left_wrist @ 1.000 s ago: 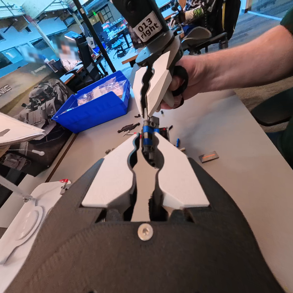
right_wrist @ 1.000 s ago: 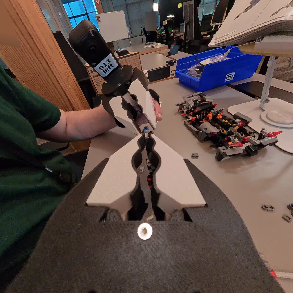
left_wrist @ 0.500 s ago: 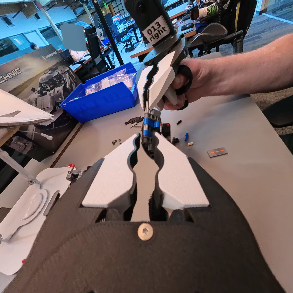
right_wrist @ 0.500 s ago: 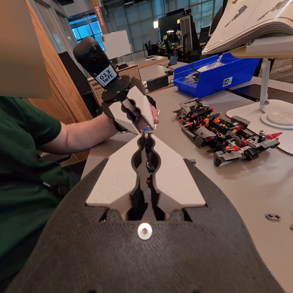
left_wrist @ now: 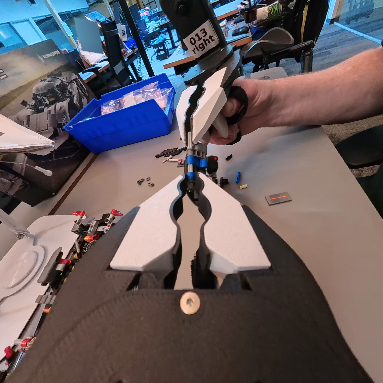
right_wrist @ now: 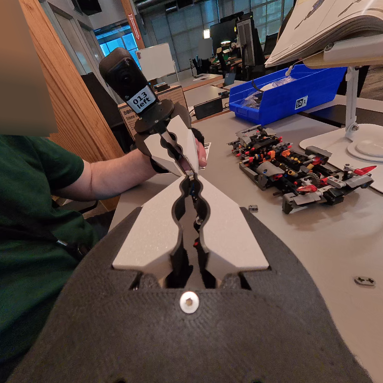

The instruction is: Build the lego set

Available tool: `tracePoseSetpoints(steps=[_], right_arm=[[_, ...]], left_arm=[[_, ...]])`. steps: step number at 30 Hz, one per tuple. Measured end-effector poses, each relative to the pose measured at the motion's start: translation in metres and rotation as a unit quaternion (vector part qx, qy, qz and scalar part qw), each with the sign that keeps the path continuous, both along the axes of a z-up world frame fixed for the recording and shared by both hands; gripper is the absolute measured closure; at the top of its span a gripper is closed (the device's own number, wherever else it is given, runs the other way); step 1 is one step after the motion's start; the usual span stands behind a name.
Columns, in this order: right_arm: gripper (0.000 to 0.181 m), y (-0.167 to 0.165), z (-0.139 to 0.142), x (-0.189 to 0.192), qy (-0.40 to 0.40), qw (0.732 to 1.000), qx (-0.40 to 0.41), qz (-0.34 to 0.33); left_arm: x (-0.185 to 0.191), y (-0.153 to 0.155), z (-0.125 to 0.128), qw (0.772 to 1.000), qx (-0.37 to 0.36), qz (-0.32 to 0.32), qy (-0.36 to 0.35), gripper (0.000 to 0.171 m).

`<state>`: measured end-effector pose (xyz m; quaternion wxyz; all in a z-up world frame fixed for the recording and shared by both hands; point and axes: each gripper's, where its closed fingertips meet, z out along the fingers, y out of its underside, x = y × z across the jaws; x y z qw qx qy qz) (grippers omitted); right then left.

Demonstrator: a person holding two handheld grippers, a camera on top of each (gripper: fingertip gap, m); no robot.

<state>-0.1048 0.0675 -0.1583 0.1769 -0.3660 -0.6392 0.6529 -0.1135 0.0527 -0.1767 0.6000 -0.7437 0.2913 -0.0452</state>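
Small grey-and-blue lego sub-assembly (left_wrist: 193, 163) is held above the counter (left_wrist: 310, 228), long axis running 6 to 12 o'clock in the left wrist view. Left hand-held gripper (left_wrist: 191, 182) is clamped on its lower end; right hand-held gripper (left_wrist: 189, 138) is clamped on the grey axle at its top. The larger lego chassis (right_wrist: 300, 172) lies on the counter at 2 o'clock in the right wrist view, well apart.
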Motion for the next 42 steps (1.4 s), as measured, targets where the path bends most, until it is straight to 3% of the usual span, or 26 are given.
tracePoseSetpoints(steps=[14, 17, 28, 42], right_arm=[[0.180, -0.005, -0.004, 0.008, -0.029, 0.998, 0.060, 0.005], [0.180, -0.005, -0.004, 0.009, -0.024, 0.999, 0.038, 0.006], [0.180, -0.006, -0.001, 0.016, 0.007, 0.999, 0.031, 0.011], [0.179, -0.003, -0.007, 0.029, 0.002, 0.999, 0.052, 0.017]], left_arm=[[0.009, 0.000, 0.000, 1.000, 0.005, -0.009, 0.021, 0.167], [0.010, 0.003, -0.002, 1.000, -0.001, -0.005, 0.007, 0.153], [0.021, 0.001, 0.003, 0.999, 0.003, -0.031, -0.025, 0.166], [0.028, -0.001, 0.003, 0.999, 0.001, -0.027, 0.019, 0.167]])
